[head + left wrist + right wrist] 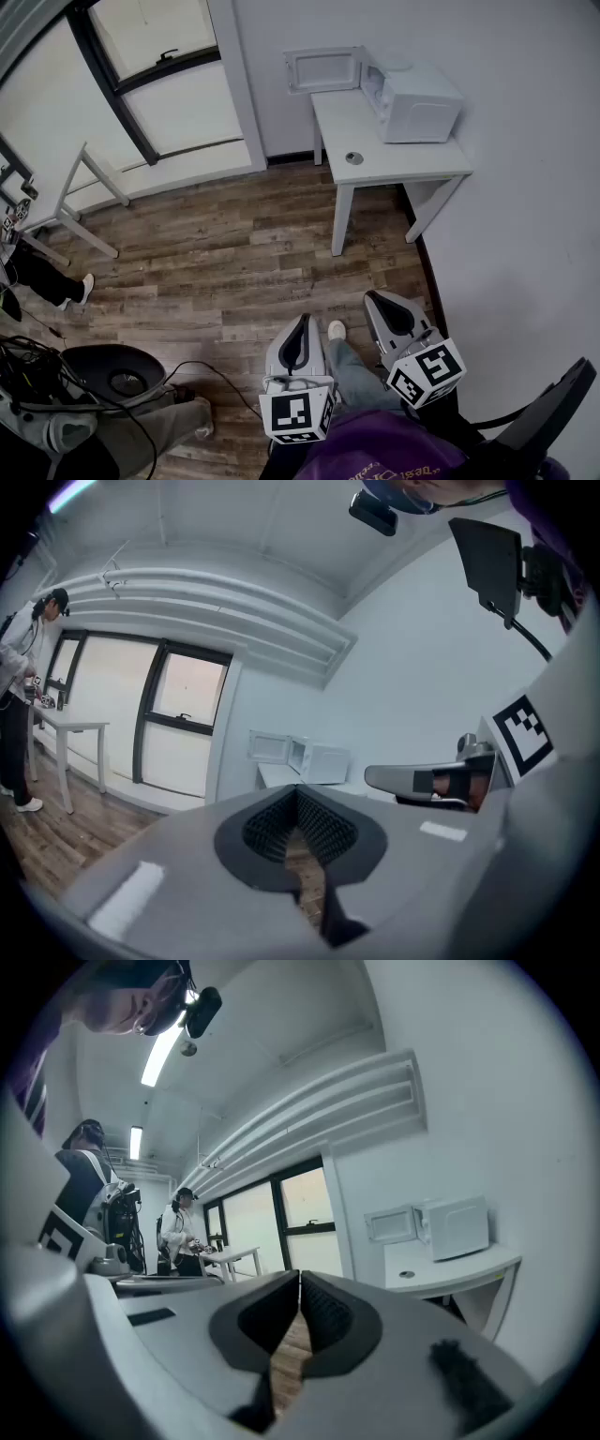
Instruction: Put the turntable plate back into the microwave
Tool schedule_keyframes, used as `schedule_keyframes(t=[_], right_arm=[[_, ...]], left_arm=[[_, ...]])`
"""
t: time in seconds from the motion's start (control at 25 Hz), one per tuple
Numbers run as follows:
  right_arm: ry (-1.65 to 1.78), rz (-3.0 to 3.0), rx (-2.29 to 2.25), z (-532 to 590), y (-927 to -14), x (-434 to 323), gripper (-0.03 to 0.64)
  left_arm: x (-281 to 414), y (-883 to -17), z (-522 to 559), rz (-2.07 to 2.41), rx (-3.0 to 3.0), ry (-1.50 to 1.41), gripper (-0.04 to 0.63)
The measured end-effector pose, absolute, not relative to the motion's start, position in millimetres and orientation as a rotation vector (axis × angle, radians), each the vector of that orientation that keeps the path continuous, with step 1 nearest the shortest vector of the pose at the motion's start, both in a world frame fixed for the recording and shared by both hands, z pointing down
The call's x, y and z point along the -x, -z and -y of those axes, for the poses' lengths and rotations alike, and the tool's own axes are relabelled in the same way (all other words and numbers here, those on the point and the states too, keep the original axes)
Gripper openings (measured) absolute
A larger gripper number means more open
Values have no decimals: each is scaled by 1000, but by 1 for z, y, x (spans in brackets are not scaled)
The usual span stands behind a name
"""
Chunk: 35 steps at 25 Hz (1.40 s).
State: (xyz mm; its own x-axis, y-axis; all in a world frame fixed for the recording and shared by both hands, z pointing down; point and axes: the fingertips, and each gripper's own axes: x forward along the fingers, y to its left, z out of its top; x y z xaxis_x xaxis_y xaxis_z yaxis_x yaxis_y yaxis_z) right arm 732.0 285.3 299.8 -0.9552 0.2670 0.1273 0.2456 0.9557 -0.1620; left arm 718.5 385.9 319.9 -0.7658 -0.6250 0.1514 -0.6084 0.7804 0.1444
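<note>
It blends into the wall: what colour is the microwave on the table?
The microwave is white, like its table; clearest in the head view.

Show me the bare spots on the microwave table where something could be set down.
On the white table, the front strip before the microwave is bare, right of the small round object. The left part between that object and the open door is bare too. The back right corner is filled by the microwave.

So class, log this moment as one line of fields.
left gripper: shut, empty | right gripper: shut, empty | white box microwave: door open, on white table | small grey round disc: on table
</note>
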Motion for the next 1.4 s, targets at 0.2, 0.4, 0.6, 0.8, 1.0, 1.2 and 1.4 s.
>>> schedule_keyframes(t=[0.2,0.4,0.6,0.8,1.0,1.2,1.4], right_arm=[[-212,2968,413,-274,-299,-671,11],[-196,2964,495,-262,-289,-598,11],[-186,2975,547,-240,-277,-527,11],[-183,2967,577,-227,-278,-482,11],[-180,2955,614,-224,-276,-446,11],[-172,2955,601,-224,-273,-411,11],[-176,2958,554,-225,-281,-367,11]], left_arm=[[-662,-321,-385,2801,-913,113,3],[-593,-308,-376,2847,-839,114,3],[-529,-295,-360,2877,-778,153,3],[-489,-291,-347,2908,-736,159,3],[-457,-294,-344,2899,-700,163,3],[-422,-293,-353,2900,-662,178,3],[-372,-302,-363,2886,-667,185,3]])
